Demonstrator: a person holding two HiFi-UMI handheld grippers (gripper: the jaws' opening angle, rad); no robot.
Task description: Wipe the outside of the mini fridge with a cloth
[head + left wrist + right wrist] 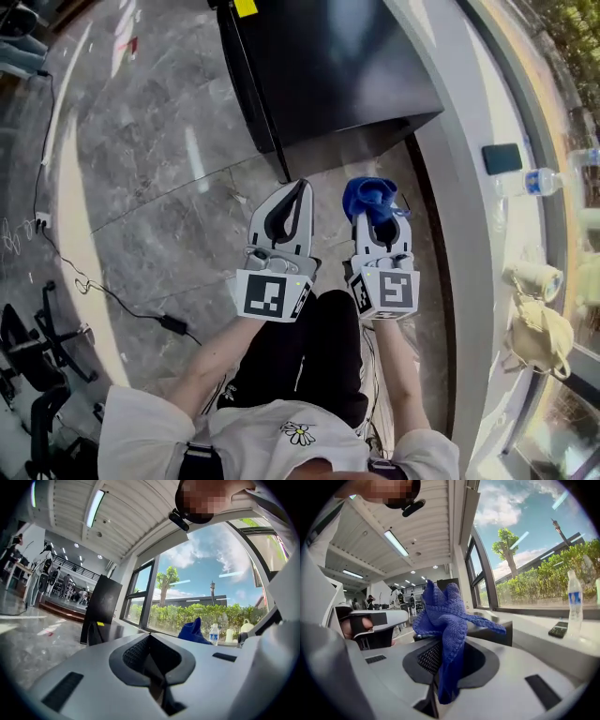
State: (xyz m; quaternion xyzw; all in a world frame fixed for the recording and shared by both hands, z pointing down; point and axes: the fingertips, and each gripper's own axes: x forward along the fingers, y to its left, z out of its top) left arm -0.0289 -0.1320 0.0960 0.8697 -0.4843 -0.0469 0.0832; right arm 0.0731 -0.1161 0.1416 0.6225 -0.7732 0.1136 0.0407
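Right gripper (pixel 380 225) clenched on a bunched blue cloth (pixel 368 197), centre frame. Left gripper (pixel 298 192) closed, empty. Black mini fridge (pixel 328 66) at upper centre, apart from both. Risk: only a narrow fold is pinched, so rubbing could drag the cloth free, or bare jaws could scrape the fridge.

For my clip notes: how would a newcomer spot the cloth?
Find the black mini fridge on the marble floor beside the window sill. Just before it, the right gripper is shut on the cloth. It is the only bright blue, bunched thing; the left gripper beside it is empty.
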